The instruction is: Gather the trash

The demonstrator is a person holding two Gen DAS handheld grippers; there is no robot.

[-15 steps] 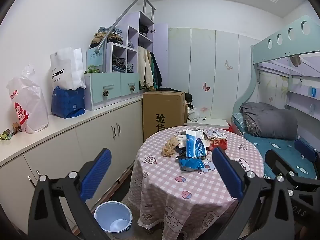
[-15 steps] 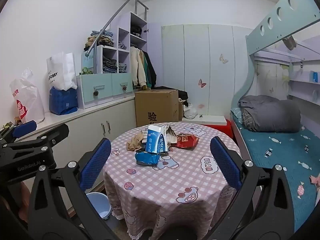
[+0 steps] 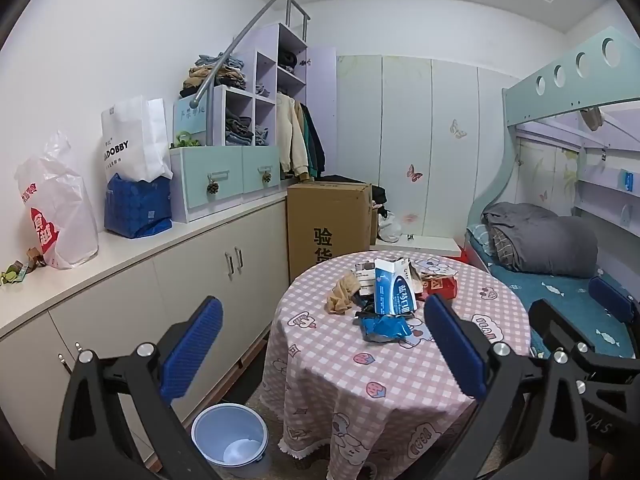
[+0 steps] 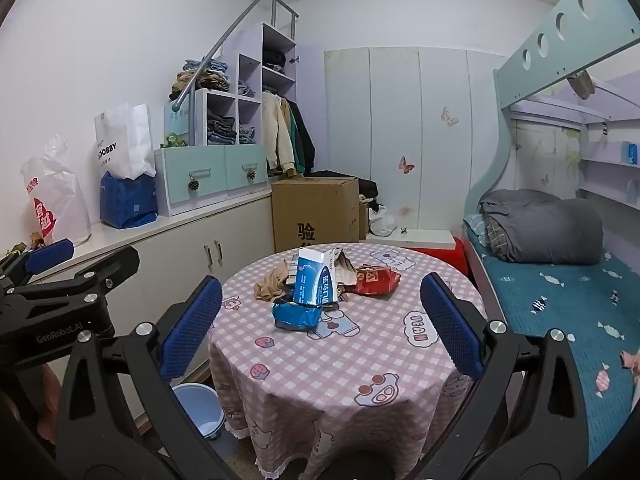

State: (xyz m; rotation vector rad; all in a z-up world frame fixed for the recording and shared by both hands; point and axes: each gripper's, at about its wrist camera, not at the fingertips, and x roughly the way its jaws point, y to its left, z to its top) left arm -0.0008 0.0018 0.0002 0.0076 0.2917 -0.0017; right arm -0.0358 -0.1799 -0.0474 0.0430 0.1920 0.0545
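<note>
A pile of trash lies at the far side of a round table with a pink checked cloth (image 3: 360, 368) (image 4: 340, 360). It holds an upright blue and white box (image 3: 394, 287) (image 4: 316, 278), a crumpled blue wrapper (image 3: 384, 328) (image 4: 296, 314), a red packet (image 3: 440, 286) (image 4: 376, 278) and tan crumpled paper (image 3: 342, 298) (image 4: 272, 284). A pale blue bin (image 3: 230, 434) (image 4: 198, 408) stands on the floor left of the table. My left gripper (image 3: 320, 344) and my right gripper (image 4: 318, 330) are both open and empty, short of the pile.
A white cabinet counter (image 3: 132, 248) runs along the left wall with bags and drawers on it. A cardboard box (image 3: 328, 224) stands behind the table. A bunk bed (image 4: 560, 280) with a grey duvet is on the right.
Both views have shifted only slightly. The grippers stay open and the trash has not moved.
</note>
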